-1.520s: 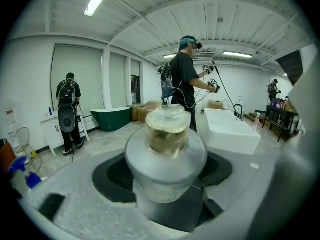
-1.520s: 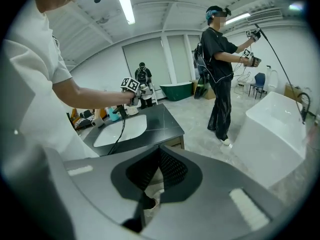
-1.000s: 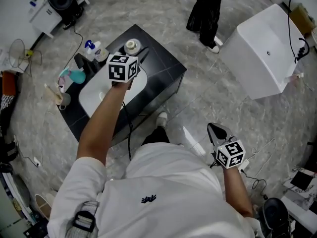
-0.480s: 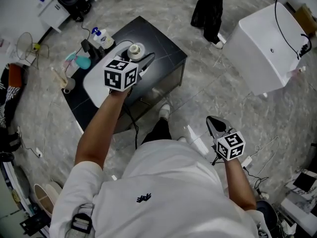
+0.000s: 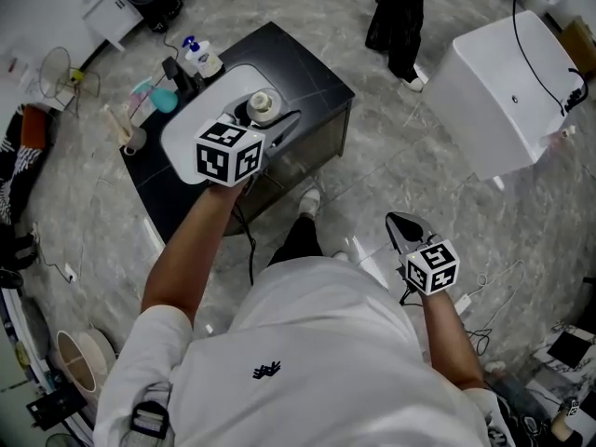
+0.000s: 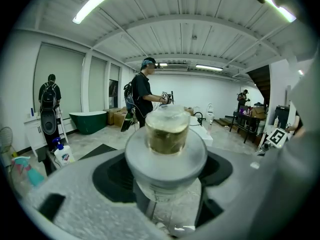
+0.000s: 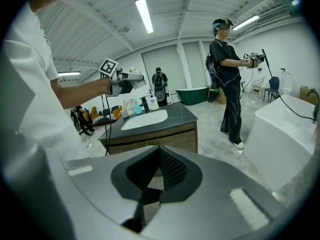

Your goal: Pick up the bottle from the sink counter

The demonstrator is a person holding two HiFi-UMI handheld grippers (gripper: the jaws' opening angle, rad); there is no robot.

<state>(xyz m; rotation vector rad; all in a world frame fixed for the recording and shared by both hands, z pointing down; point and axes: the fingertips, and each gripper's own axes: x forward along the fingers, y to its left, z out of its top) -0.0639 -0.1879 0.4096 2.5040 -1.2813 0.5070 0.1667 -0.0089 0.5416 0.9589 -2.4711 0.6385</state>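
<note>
The bottle (image 6: 166, 134) stands upright, its long axis vertical and its clear cap pointing up. The left claw (image 5: 268, 121), spread wide, clamps its body above the white sink (image 5: 179, 142) in the dark tabletop (image 5: 307, 73). The right claw (image 5: 400, 226) is closed and empty.

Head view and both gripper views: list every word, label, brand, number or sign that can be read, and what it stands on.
No text can be read in any view.
pump bottle: blue and red label, too small to read.
white shirt: small dark emblem, no letters can be made out.
marker cubes: black-and-white square patterns only, no words or digits.
bottle: nothing readable on it.
</note>
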